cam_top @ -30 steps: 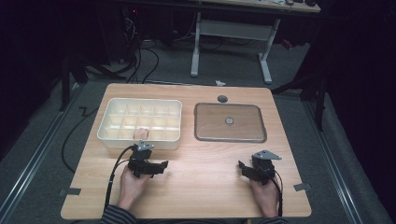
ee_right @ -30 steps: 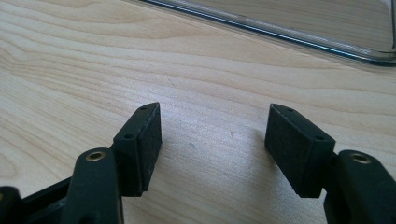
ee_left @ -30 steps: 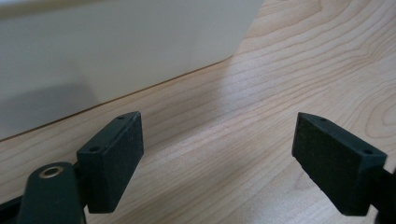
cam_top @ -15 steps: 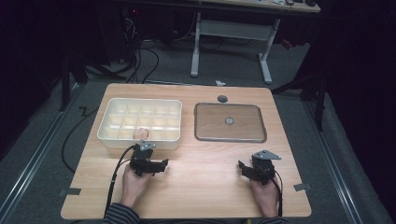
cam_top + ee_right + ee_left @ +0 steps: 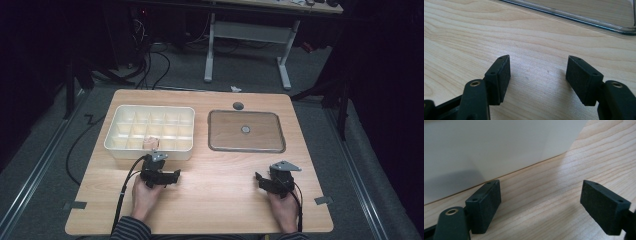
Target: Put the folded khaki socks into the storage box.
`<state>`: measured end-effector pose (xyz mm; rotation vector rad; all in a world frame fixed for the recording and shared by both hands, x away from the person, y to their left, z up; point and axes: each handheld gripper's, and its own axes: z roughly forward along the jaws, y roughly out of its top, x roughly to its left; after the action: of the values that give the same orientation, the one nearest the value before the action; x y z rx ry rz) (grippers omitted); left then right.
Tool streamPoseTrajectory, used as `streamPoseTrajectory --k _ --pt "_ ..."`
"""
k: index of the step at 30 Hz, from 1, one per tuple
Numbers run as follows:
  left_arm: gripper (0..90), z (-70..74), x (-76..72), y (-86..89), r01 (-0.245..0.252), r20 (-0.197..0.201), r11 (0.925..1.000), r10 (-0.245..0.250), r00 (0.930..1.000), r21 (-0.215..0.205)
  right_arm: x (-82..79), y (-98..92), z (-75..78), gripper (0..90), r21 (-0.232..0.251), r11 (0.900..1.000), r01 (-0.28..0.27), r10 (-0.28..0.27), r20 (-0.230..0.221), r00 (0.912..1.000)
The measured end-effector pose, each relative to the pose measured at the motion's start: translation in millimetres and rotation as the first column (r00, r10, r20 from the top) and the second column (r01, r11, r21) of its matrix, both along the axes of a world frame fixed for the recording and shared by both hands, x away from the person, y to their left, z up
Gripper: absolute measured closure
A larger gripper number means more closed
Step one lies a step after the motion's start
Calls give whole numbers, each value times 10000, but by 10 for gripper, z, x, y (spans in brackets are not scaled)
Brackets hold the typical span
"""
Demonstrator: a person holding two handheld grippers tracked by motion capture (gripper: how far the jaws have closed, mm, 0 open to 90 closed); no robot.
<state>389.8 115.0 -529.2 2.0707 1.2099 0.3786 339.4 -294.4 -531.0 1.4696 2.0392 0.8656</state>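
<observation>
Your left gripper (image 5: 161, 176) rests on the wooden table (image 5: 220, 200) just in front of the white compartment tray (image 5: 150, 129), and that is the relation your next move turns on: the tray lies straight ahead of those jaws, its near wall (image 5: 499, 147) rising close beyond the tips in the left gripper view. The tray's long axis runs across the table, left to right, so you meet it broadside. A small pinkish object (image 5: 149, 143) sits in a near-row compartment just beyond the left gripper (too small to say what it is). Your left hand is clearly the nearer one to it; reaching in would mean lifting over the wall, not pushing forward.

Both pairs of jaws stand spread with nothing between them, bare wood showing in the gap in each gripper view.

Your right gripper (image 5: 275, 181) rests on the table near its front edge, in front of the flat clear lid (image 5: 246, 131) that lies to the right of the tray; its rim (image 5: 574, 17) crosses the top of the right gripper view, a little way off. A small dark disc (image 5: 238, 106) sits on the table behind the lid.

The table is pale, even wood grain. Around it the room is dark, with cables on the floor and a white desk frame (image 5: 247, 47) behind.
</observation>
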Motion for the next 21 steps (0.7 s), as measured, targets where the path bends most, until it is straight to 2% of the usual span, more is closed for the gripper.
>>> streamPoseTrajectory --k 13,17,21 --pt "177 -47 -19 -36 -40 570 9984 7 9984 572 1 1 0 365 0 10000 3 -3 0 10000" --pt "172 -72 -41 -26 -104 823 9989 65 9966 465 0 -1 0 364 -3 10000 3 -3 -3 10000" --pt "169 -73 -42 -23 -77 815 9989 39 9967 453 1 -2 0 361 10 10000 -23 23 -8 10000"
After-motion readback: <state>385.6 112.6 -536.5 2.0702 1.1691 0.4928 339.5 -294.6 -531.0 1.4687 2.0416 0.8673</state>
